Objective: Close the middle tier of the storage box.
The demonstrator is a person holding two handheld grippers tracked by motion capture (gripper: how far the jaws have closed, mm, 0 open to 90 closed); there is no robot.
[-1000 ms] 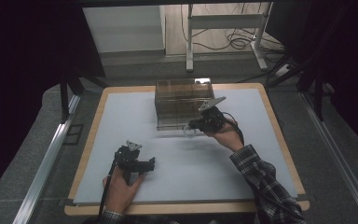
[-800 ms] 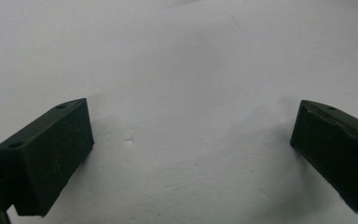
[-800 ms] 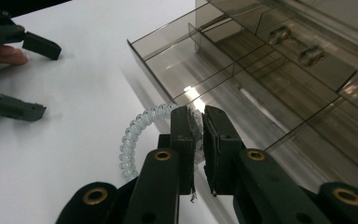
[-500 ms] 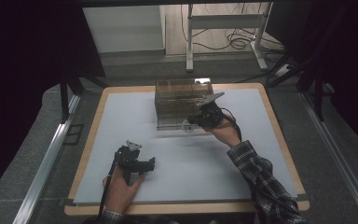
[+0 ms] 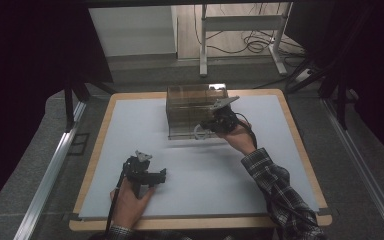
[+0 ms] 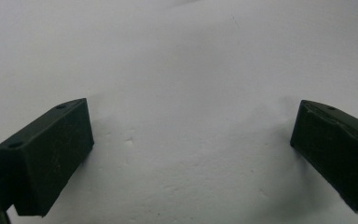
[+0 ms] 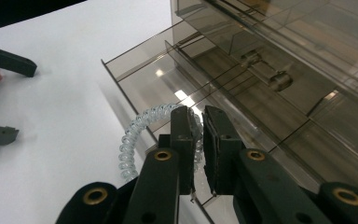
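At the far middle of the white table (image 5: 130, 130), the right gripper (image 5: 211, 124) has pressed closer to the smoky transparent drawer box (image 5: 195, 102) than it was a second ago, when it hung slightly nearer the person; the left gripper (image 5: 152, 176) has kept its place near the front edge. From the right gripper view, the right gripper's jaws stand almost together, pinching a clear coiled hair tie (image 7: 135, 140) whose loop curves out to their left, above the pulled-out bottom drawer (image 7: 168, 79) of the box. That approach suggests the tie is about to be dropped into the drawer, though it is not yet released. The drawer itself looks empty, as far as its tinted walls allow, and the upper drawers appear empty too. In the left gripper view, the left gripper (image 6: 191, 149) has its jaws spread wide over bare white tabletop, holding nothing, seemingly idle while the other hand works.
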